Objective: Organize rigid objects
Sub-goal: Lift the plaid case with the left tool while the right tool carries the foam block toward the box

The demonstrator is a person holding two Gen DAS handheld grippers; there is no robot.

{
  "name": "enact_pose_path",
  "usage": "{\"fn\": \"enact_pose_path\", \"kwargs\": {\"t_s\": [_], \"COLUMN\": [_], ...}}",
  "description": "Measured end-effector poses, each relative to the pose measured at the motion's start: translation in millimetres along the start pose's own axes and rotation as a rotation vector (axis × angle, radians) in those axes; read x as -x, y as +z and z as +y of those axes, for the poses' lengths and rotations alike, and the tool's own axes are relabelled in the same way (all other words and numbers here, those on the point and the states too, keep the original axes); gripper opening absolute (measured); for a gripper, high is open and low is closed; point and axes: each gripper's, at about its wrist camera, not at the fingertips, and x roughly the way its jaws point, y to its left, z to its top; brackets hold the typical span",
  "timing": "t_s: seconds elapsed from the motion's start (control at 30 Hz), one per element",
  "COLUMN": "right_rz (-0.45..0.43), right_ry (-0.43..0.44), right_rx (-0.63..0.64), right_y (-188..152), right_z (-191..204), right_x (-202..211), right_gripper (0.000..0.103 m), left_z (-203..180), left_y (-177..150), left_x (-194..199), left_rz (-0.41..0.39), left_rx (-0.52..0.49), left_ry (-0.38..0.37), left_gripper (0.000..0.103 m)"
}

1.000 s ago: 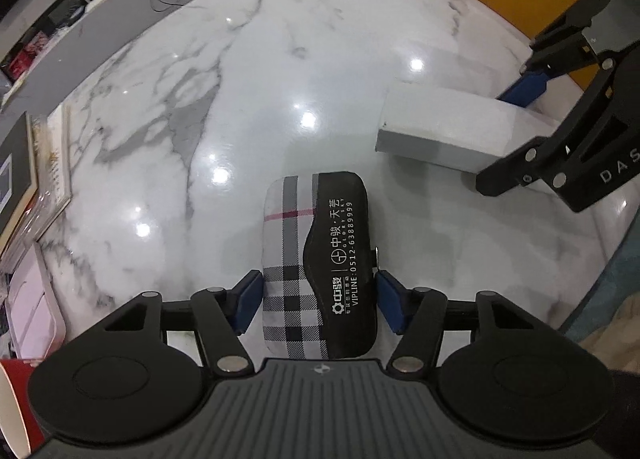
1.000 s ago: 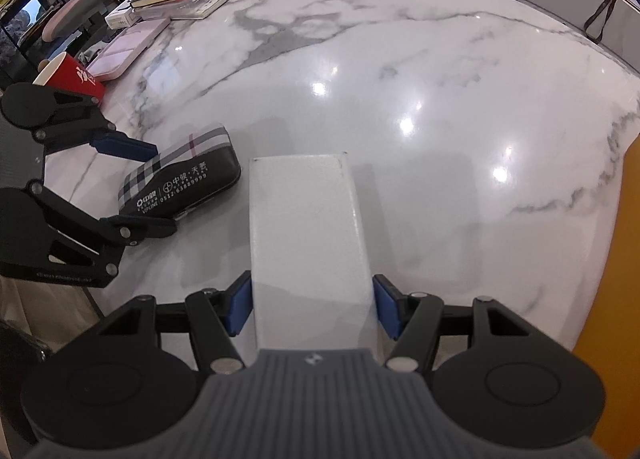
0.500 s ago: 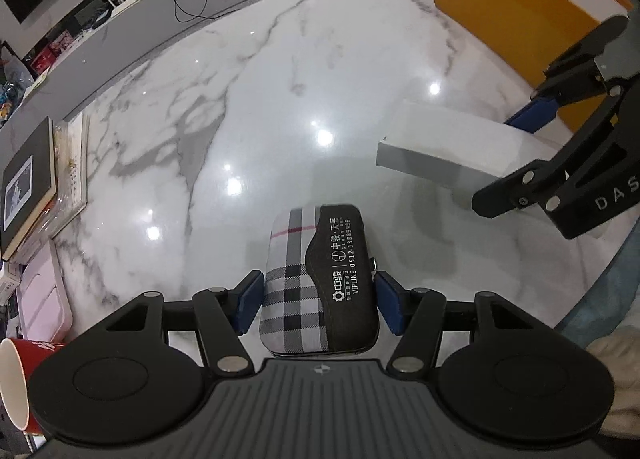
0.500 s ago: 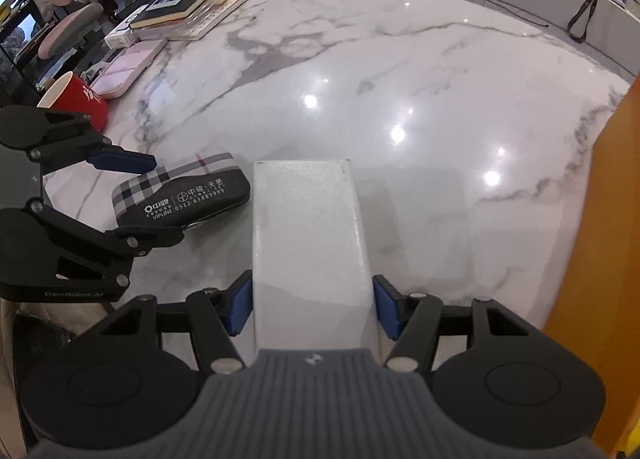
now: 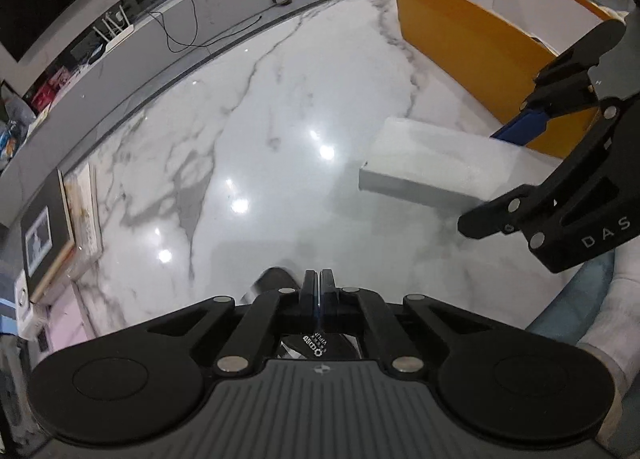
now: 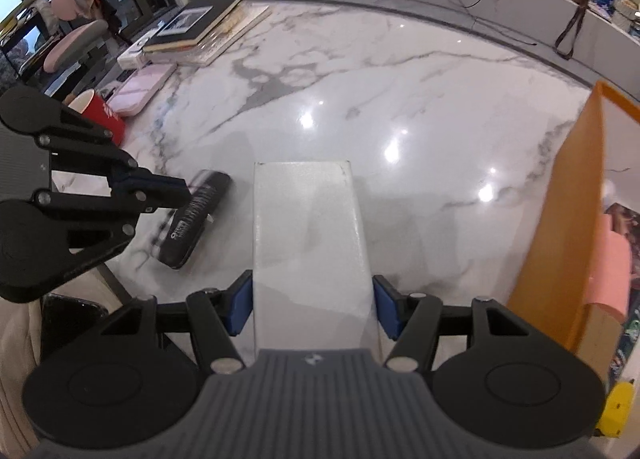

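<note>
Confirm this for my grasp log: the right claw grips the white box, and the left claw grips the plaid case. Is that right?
Not quite. The right claw does grip the white box, but the left claw is shut on nothing. The plaid case shows blurred beneath it, out of the grip. The left wrist view shows the fingers pressed together.

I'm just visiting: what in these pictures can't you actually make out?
- Checked case: motion-blurred in the right wrist view, mostly hidden under the shut left gripper in the left wrist view.
- Orange box: its own wall hides most of the inside in the left view; the right view's edge cuts it off.
- White box: near end covered by the right gripper holding it.
</note>
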Motion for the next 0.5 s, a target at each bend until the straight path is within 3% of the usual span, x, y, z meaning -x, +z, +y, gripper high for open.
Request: {"fn": "enact_pose_path", "kwargs": {"t_s": [0.1,0.13,0.17,0.27,0.33,0.5], "right_rz": [0.0,0.001,0.002,0.001,-0.003,-0.011], "right_ry": [0.011,0.016,0.021,0.048,0.061,0.072], "right_rx": [-0.024,-0.031,-0.037,-0.056,-0.064,-0.08], "right_y": [-6,-8,-10,-13,-12,-11], "right_z": [-4,-5,-5,-4,-3,0], "right_x": [5,4,4,-3,-8,-24], "right_gripper": [0.061,0.061,0.061,0.061,0.061,0.061], "left_z": [6,10,18,42,55,67], "left_y": [3,2,1,-7,-14,-25], "left_x": [-4,-6,-10,-21,-29,-53], "left_rz": [0.025,0.03,0.038,0.054,0.062,0.125], "left_rx": [0.063,0.101,0.164,0.377,0.483,0.634], "left_ry": [0.022,0.022,0.021,0.036,0.045,0.073], "left_gripper": [0.012,0.025,0.046,0.074,0.084,0.087]}}
